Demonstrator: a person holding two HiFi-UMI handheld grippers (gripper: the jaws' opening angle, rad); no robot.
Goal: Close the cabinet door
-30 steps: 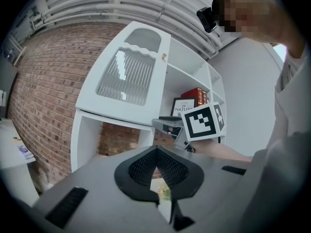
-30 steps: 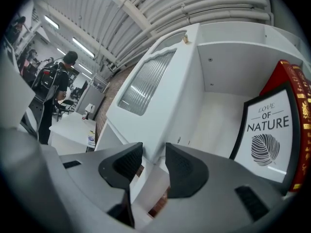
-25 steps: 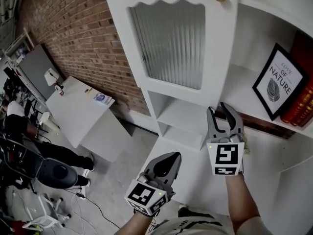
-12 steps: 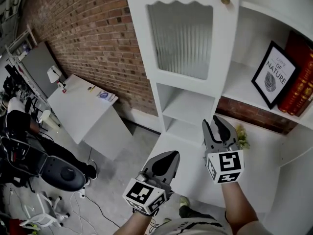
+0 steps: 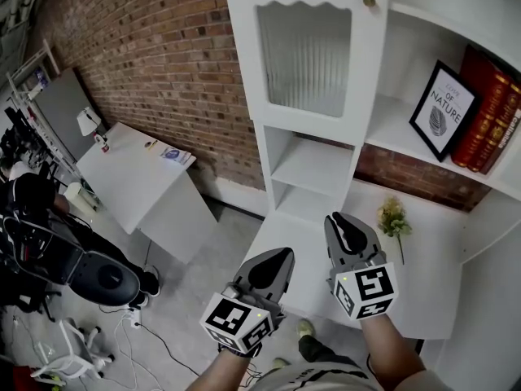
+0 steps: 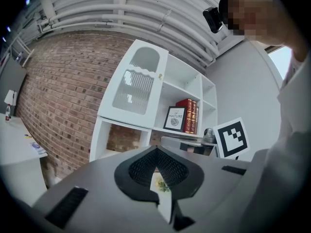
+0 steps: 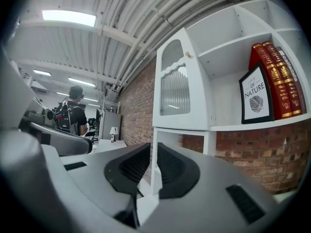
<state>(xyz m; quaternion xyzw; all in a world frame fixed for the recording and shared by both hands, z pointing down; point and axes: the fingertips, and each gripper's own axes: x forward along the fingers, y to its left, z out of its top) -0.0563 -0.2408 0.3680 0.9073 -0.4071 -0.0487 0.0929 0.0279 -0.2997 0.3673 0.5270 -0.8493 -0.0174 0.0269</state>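
You face a white cabinet door. Its pane is ribbed glass, fine vertical lines in grey-white, under a wavy white border. Knob: brass-gold. Shelving: white throughout. Wall: red-brown brick with pale mortar lines, showing again behind the lower shelf. Picture: black frame, white sheet, black lettering and a dark leaf print. Books: deep red spines with gold bands. Sprig: yellow-green. Desk at your left: white. Floor: grey.

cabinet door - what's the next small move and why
Probably just lower both: the door looks flush with the cabinet, and the left gripper and right gripper hang clear of it, empty, the right one's jaws having just been closing.
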